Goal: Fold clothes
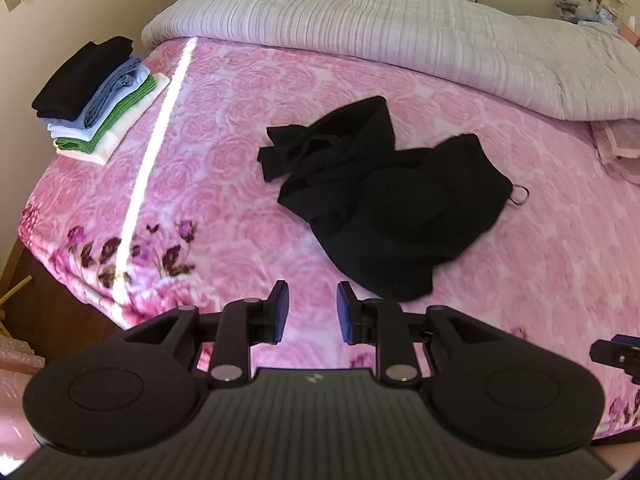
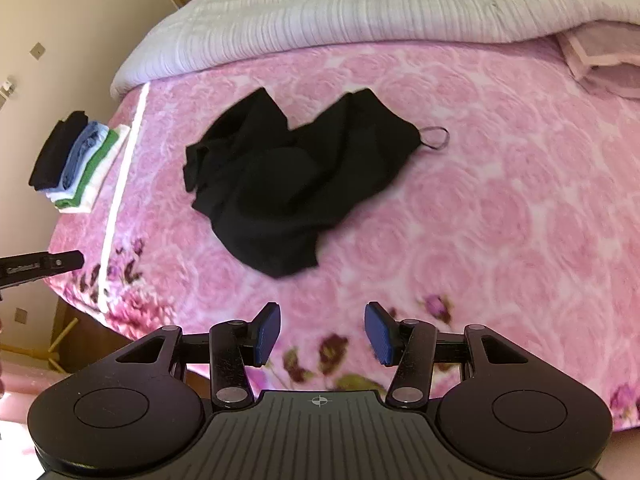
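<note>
Bedroom, cream walls, pink rose-patterned blanket (image 1: 224, 184) across a bed. Near its middle, a crumpled black garment (image 1: 384, 208), bunched in soft folds, unfolded, lying flat on the pink cover with nothing gripping it. At the garment's right edge, a small dark loop (image 1: 520, 194), possibly a drawstring or a hair tie; too small to tell. Same garment (image 2: 280, 184) in the right wrist view, loop (image 2: 436, 138) again at its right corner.

Below the garment, just short of its near hem: left gripper (image 1: 313, 312), blue-padded fingers (image 1: 282, 312) parted, gap bare, holding nothing, hovering above the floral border. Beside it, right gripper (image 2: 320, 332), blue pads (image 2: 378, 334) spread wider, likewise holding nothing, well apart from the cloth. Black tip of the left tool visible at the left edge of the right wrist view.

Farther left, near the bed's corner, a neat stack of folded clothes (image 1: 96, 96): black on top, then blue, pale blue, green, cream at the bottom. Between stack and garment, a bright strip of sunlight (image 1: 156, 152) slanting down the blanket. Beyond the garment, a grey ribbed quilt (image 1: 380, 24) pushed back across the far side of the bed. At far right, a folded pale pink cloth (image 2: 600, 64) lying under the quilt's edge.
</note>
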Demonstrator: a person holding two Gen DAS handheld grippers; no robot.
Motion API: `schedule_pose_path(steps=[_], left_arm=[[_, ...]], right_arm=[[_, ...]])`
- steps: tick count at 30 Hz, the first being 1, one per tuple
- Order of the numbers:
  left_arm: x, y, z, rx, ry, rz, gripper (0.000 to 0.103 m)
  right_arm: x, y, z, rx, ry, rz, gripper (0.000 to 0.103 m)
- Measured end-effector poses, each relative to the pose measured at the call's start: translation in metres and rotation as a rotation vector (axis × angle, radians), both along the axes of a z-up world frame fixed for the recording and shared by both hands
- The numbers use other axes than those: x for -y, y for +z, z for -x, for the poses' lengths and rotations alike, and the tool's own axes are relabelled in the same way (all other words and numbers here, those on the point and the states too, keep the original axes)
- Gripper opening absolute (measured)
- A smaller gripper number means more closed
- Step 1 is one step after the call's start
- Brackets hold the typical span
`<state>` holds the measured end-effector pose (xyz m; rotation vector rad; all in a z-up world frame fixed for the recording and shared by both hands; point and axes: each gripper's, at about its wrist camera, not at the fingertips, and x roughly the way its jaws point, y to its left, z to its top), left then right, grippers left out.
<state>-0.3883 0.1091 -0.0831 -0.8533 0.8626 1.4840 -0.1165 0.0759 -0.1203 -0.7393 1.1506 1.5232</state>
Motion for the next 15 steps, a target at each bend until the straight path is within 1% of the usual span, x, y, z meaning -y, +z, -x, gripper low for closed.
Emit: schedule_pose_path(steps=[1,5,11,15], left_arm=[[0.009,0.000,-0.006,-0.005,-0.002,-0.002,0.024],[0.046,0.004,-0.024,-0.031,-0.007,-0.008,0.024],[0.098,0.015,-0.035,-0.047,0.002,-0.028,0.027],[0.120,0.022,-0.039,-0.051,0.005,-0.045,0.028]], right_arm=[[0.007,0.000,-0.003,0.003,0.003,0.000,0.051],[0.035,0.000,-0.011,0.003,0.018,-0.006,0.051],[0.072,0.000,-0.017,-0.005,0.029,-0.013,0.051],[0.090,0.005,-0.018,-0.007,0.040,-0.030,0.051]])
